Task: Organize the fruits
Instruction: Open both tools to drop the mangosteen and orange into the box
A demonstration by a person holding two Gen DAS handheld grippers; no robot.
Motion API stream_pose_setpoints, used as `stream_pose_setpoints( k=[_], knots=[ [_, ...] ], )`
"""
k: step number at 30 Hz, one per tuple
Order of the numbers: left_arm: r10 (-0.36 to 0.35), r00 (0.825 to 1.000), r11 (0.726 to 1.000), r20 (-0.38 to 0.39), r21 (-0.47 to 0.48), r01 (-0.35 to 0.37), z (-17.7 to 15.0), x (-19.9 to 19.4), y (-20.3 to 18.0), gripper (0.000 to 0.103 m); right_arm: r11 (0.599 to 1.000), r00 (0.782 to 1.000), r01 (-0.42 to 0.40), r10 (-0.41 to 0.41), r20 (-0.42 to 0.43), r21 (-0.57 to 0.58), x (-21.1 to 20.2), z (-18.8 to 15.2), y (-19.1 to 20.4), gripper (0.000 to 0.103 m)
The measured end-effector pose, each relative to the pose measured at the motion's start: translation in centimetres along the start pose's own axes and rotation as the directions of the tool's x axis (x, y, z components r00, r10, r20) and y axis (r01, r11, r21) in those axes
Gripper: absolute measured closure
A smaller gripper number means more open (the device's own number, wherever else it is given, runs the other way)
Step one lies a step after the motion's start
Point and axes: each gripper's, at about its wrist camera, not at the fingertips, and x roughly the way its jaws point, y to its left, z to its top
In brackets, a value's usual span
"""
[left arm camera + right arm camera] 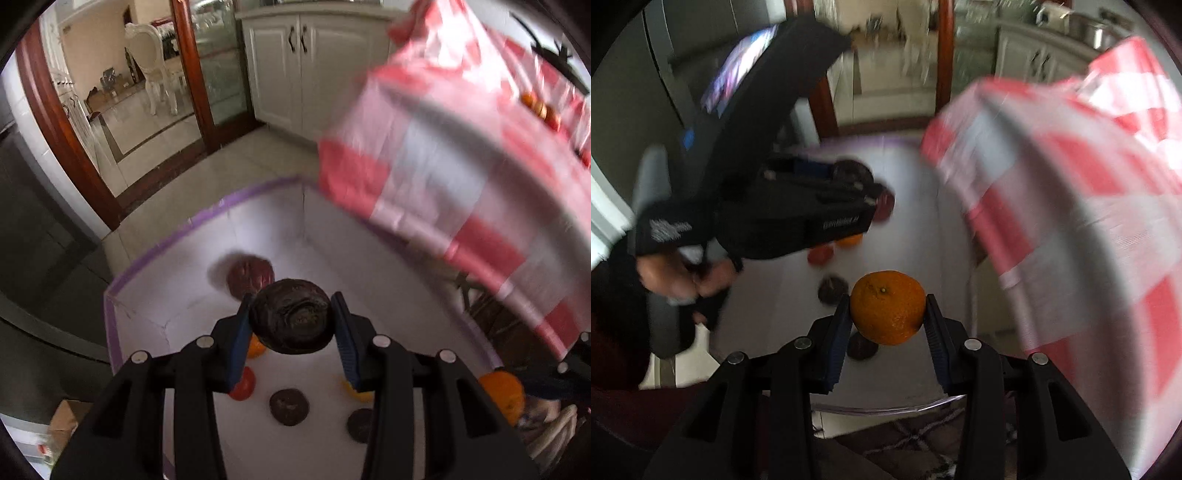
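Red-checked cloth (461, 166) crowds both; left gripper (291, 321) grasps dark fruit (291, 317), right gripper (888, 314) an orange (888, 312).

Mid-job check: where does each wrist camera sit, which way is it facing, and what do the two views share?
Left wrist: on the left gripper, looking down at the white box; its fingers clamp a dark purple fruit.
Right wrist: on the right gripper, looking down; its fingers clamp an orange; a hand shows.
Shared: the box, its loose fruit, the red-and-white bag.

blurred white print on left hand-held gripper (849, 173), unreadable
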Motion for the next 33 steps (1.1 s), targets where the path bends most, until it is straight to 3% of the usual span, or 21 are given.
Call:
stream_pose_setpoints(
  k=[4,11,17,23,25,27,29,30,33],
  knots=[
    [-0.005,0.997,0.999,-0.081,0.042,0.009,-0.7,2.6,-0.7,0.061,1.0,0.993,0.005,-0.007,-0.114,-0.012,3.1,-0.6,0.2,0.064],
    [0.009,0.982,0.998,-0.19,0.07,0.004,-2.0,6.2,-1.4,0.061,0.997,0.974,0.001,-0.018,-0.227,-0.073,6.6,-0.5,1.5,0.064],
    [0.007,0.977,0.997,-0.215,0.077,0.01,-2.8,7.3,-1.5,0.061,0.991,0.957,0.017,-0.054,-0.284,-0.132,8.4,-0.8,2.2,0.064],
    [0.002,0.976,0.996,-0.216,0.083,0.016,-2.8,8.0,-1.8,0.061,0.988,0.957,0.022,-0.066,-0.283,-0.153,8.6,-0.8,3.5,0.063],
    [0.003,0.977,0.997,-0.213,0.078,0.014,-2.7,7.9,-1.7,0.056,0.988,0.958,0.022,-0.064,-0.279,-0.15,8.5,-0.7,3.6,0.063],
    [0.004,0.98,0.998,-0.2,0.069,0.011,-2.5,7.4,-1.6,0.039,0.989,0.959,0.021,-0.061,-0.275,-0.144,8.1,-0.5,3.4,0.062],
    [0.015,0.984,0.998,-0.177,0.067,-0.003,-2.2,7.1,-1.3,0.029,0.992,0.964,0.022,-0.053,-0.26,-0.123,7.4,-0.2,3.0,0.05],
    [0.022,0.986,0.998,-0.167,0.068,-0.011,-2.1,6.8,-1.3,0.025,0.994,0.966,0.02,-0.047,-0.253,-0.11,7.0,-0.4,2.2,0.049],
    [0.041,0.988,0.997,-0.146,0.073,-0.031,-1.6,6.2,-1.4,0.025,0.999,0.974,0.008,-0.02,-0.226,-0.054,6.0,0.1,1.3,0.049]
  ],
)
